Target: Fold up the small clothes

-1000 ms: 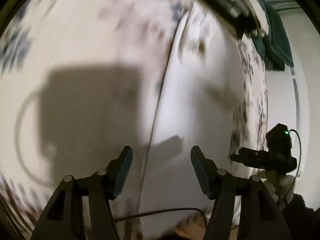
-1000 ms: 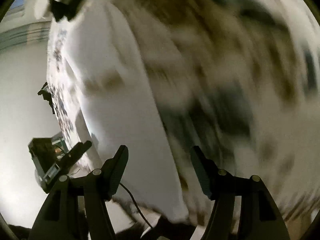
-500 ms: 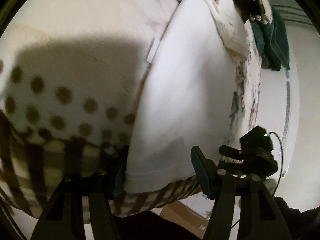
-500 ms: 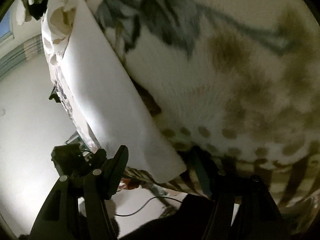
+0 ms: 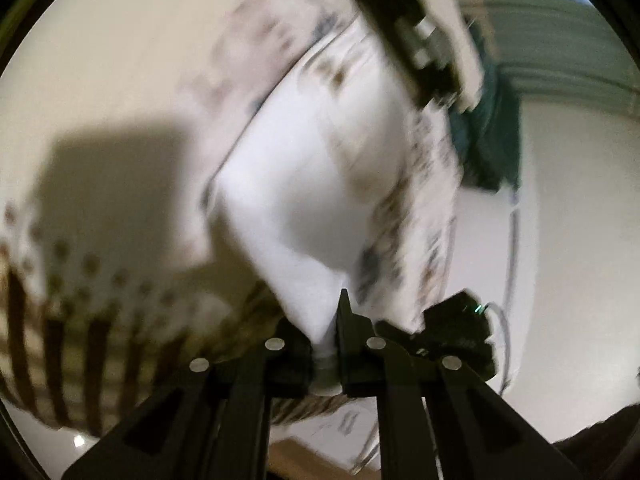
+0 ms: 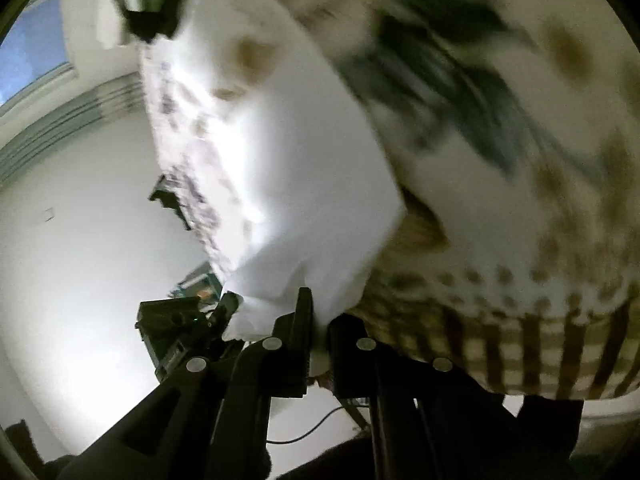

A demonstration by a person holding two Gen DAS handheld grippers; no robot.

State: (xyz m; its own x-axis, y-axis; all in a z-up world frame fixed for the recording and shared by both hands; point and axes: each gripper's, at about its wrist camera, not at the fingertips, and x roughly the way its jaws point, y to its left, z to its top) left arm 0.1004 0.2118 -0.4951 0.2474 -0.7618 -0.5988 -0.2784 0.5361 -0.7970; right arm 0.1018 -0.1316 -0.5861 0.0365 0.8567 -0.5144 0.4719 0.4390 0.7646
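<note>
Gripping the near hem at both corners now — that's the picture. Starting at the left of the left wrist view, the patterned blanket (image 5: 100, 92) spreads wide, cream with brown dots and dark stripes along its near edge, a blocky shadow lying across it. Moving right, the white garment (image 5: 304, 168) lies flat on that blanket, running from the near edge toward the far side, all of it blurred. At its near left corner the left gripper (image 5: 326, 344) has just snapped its jaws together, and they are clamped on the white cloth, a fold of fabric pinched between the black pads. Further right sits a dark green cloth (image 5: 488, 140) at the blanket's far right edge, and nearer, a black device with a small green light (image 5: 460, 332), which looks like the other gripper.

Over to the right wrist view: pale floor (image 6: 80, 260) on the left, then the white garment again, its near edge lifted off the blanket. The right gripper (image 6: 318, 336) has likewise just closed, jaws together and biting the garment's near right corner. To the right, the blanket shows a dark leaf print and striped border.
</note>
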